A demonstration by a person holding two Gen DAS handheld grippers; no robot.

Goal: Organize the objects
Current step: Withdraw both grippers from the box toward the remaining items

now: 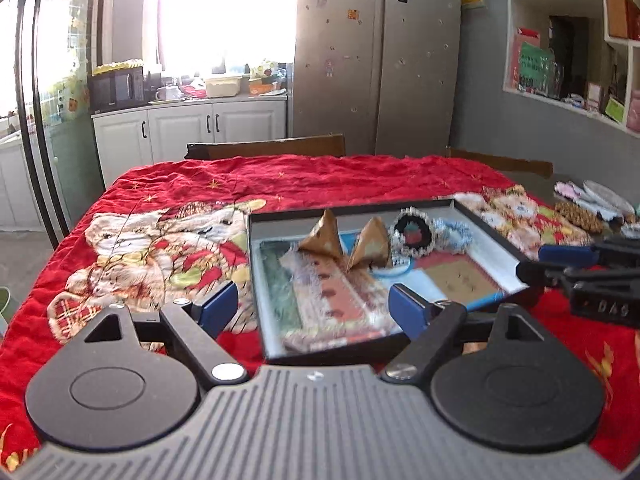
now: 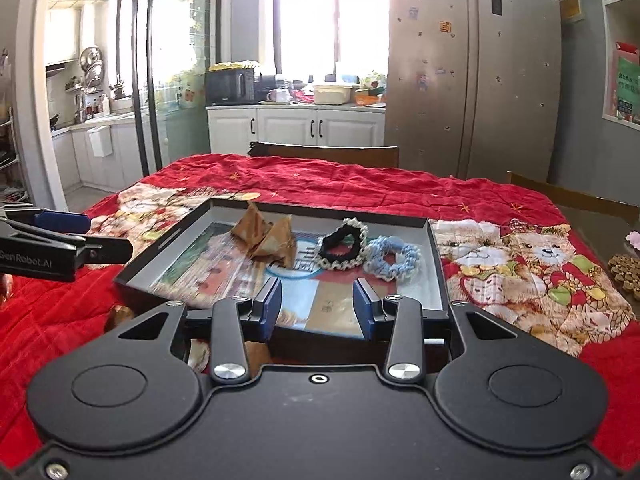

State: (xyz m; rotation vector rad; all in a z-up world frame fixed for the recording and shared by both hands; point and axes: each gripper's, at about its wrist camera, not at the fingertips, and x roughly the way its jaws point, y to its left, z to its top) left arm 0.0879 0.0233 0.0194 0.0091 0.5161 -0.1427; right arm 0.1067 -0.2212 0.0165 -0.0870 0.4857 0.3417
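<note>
both the left gripper (image 1: 316, 306) and right gripper (image 2: 318, 306) hover with jaws released and empty before the shallow black cardboard tray (image 2: 438, 276), probably because two brown pyramid pouches (image 2: 268, 236) and two crocheted scrunchies (image 2: 370, 254) are already gathered inside.

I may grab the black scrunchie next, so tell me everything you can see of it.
The black scrunchie is a soft ring of black gathered fabric edged with a pale, bead-like or crocheted trim. It lies inside the shallow dark tray, toward the far side, propped up at a tilt so its opening shows. Its right edge meets the light blue scrunchie; the two brown pyramid-shaped packets sit just to its left, contact unclear. Neither hand-held gripper touches it.
</note>
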